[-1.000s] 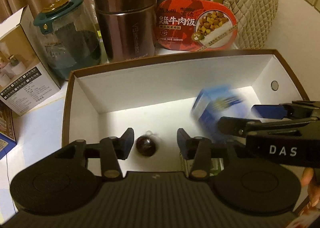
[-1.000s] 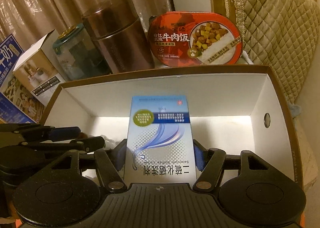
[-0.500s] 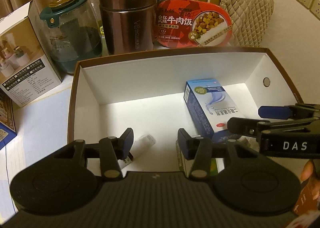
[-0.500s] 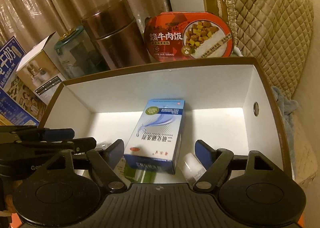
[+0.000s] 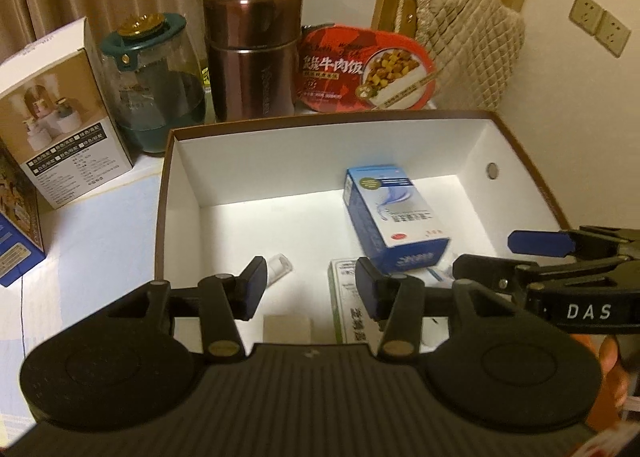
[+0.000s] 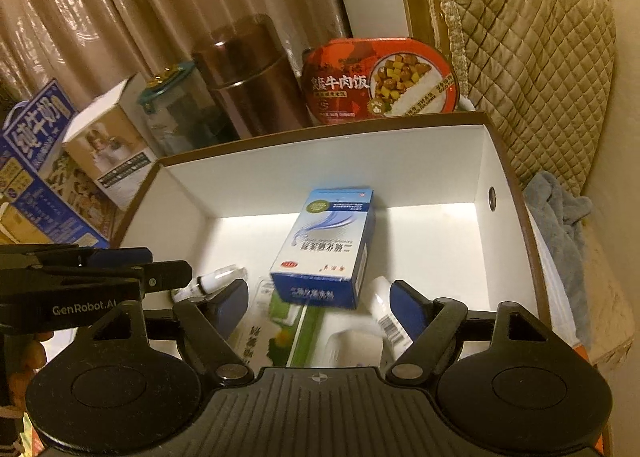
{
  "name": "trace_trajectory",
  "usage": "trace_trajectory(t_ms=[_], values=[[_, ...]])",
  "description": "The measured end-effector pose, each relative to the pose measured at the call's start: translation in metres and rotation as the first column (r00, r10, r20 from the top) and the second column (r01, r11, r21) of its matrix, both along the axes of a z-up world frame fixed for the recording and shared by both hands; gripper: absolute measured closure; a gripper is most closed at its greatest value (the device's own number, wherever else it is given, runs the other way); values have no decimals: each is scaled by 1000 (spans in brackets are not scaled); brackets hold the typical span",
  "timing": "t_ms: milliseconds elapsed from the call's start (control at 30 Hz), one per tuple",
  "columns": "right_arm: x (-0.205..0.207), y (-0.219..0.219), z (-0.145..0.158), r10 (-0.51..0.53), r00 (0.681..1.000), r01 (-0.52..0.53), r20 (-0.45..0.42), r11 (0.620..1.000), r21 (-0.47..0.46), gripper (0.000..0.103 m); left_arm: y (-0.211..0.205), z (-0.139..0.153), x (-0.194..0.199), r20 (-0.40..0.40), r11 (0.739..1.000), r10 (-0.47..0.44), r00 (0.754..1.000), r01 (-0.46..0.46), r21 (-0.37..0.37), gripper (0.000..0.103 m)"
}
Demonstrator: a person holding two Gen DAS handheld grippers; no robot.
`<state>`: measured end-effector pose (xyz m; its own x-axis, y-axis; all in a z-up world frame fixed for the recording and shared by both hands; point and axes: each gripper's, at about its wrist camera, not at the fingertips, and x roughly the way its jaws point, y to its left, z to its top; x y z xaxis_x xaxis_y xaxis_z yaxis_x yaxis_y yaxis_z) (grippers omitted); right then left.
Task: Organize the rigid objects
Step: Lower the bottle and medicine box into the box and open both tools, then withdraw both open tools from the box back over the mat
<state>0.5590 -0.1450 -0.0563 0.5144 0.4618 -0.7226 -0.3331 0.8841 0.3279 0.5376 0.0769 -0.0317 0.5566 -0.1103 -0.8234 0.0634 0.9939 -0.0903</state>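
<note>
A white cardboard box with a brown rim [image 5: 320, 119] [image 6: 320, 129] stands in front of both grippers. A blue and white medicine carton [image 5: 394, 213] [image 6: 332, 245] lies flat inside it. A green and white carton [image 5: 348, 305] [image 6: 280, 333], a small white tube [image 5: 278, 265] [image 6: 218, 279] and a white bottle with a barcode [image 6: 384, 317] lie near the box's front. My left gripper [image 5: 310, 283] [image 6: 160, 267] hangs open above the front left, nothing between its fingers. My right gripper [image 6: 320, 299] [image 5: 516, 253] is open above the front right, clear of the blue carton.
Behind the box stand a brown steel flask [image 5: 252, 53], a glass jar with a teal lid [image 5: 154, 85] and a red meal tray [image 5: 366, 75]. A white product box [image 5: 56, 113] and a blue milk carton [image 6: 32, 145] sit left. A quilted bag [image 5: 468, 53] and grey cloth [image 6: 560, 209] are right.
The right gripper has let go of the blue carton, which went from upright between its fingers to lying flat in the box. Both grippers have drawn back and up from the box.
</note>
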Motion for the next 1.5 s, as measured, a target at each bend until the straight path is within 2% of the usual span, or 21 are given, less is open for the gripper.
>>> trace_trajectory(t_ms=[267, 733, 1133, 1500], values=[[-50, -7, 15, 40, 997, -38, 72, 999, -34, 28, 11, 22, -46, 26, 999, 23, 999, -22, -23, 59], [-133, -17, 33, 61, 994, -62, 89, 998, 2, 28, 20, 42, -143, 41, 996, 61, 997, -58, -67, 59], [-196, -21, 30, 78, 995, -78, 70, 997, 1, 28, 23, 37, -217, -1, 988, 98, 995, -98, -118, 59], [-229, -22, 19, 84, 996, -84, 17, 996, -3, 28, 21, 24, -257, -34, 987, 122, 992, -125, -103, 59]])
